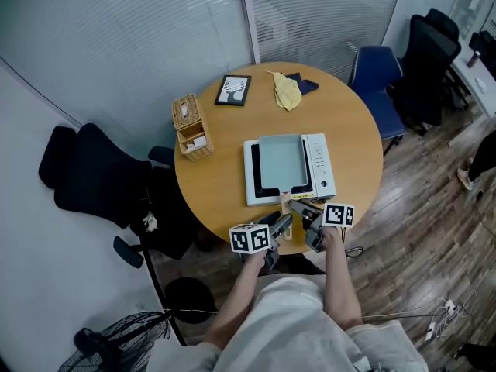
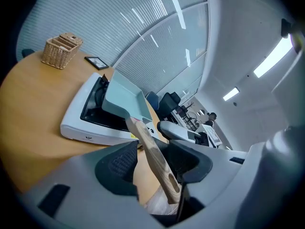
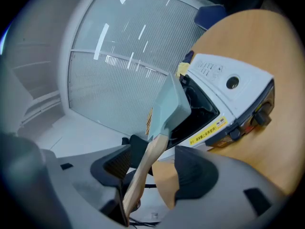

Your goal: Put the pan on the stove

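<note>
Now the pan point(image 1: 280, 160) is sitting on the stove point(image 1: 326, 169). Left gripper point(image 2: 151, 160) and right gripper point(image 3: 153, 165) are gaping loosely round its handle point(image 3: 143, 168), probably needing only a nearward withdrawal.

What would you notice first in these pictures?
A square pale-blue pan sits on the white stove on the round wooden table. Its wooden handle pokes toward the person, between the open jaws of the left hand-held gripper and right hand-held gripper.

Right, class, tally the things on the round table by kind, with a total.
stove: 1
pan: 1
wicker basket: 1
picture frame: 1
cloths: 2, the yellow cloth and the dark blue cloth
total: 6
</note>
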The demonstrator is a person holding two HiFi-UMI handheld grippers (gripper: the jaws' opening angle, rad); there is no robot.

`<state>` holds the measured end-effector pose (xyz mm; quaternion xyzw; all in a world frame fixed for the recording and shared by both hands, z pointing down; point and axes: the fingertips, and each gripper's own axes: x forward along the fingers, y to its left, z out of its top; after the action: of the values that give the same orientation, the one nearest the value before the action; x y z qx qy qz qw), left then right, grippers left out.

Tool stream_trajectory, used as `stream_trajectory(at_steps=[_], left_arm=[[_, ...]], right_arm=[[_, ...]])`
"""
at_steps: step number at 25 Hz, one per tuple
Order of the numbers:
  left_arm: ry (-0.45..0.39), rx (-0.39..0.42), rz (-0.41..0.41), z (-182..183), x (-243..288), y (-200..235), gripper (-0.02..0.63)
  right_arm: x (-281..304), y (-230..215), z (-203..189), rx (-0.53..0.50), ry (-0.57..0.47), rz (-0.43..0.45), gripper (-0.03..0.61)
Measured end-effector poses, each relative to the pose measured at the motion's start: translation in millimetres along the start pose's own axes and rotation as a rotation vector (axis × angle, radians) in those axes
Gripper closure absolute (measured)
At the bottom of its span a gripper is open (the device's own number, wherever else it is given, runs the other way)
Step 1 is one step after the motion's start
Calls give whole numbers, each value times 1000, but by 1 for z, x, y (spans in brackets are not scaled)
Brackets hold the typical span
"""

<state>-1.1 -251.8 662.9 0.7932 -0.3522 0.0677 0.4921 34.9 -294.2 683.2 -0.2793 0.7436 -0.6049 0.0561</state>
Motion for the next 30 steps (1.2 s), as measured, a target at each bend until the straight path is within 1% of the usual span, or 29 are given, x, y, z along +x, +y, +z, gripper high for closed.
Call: stream_trajectory(at_steps=[1,3,5,7,8,10,12,16,20,24,30], left_arm=[[-10,11,5,3,-4,0,394],[-33,55,27,9,-13,0,394],[-59,147,78,16,-22,1,394],[-87,253,140,24,-30,2,394],[-102,290,161,27,-34,1,396],[-138,327,186,32,-43,-1,396],[-175,344,201,34,-53,-4,396],[-219,375,223,28,-69,-7,396],[-222,384,236,14,-84,-7,396],[-220,398,239,3,-97,-9,396],[-208,476,242,-17,-115,-23,394]], right_arm=[[-4,1,3,-38,-16,-25,311],[-12,2,10,-161,-42,-112,311],[-22,6,19,-312,-74,-213,310],[-29,14,28,-455,-107,-289,311],[-32,19,30,-520,-121,-321,311],[-38,30,34,-631,-153,-376,311],[-44,39,35,-695,-192,-405,311],[-56,47,25,-748,-247,-437,311],[-66,48,8,-756,-254,-464,313],[-72,53,-8,-764,-270,-473,318],[-84,61,-35,-764,-291,-479,319]])
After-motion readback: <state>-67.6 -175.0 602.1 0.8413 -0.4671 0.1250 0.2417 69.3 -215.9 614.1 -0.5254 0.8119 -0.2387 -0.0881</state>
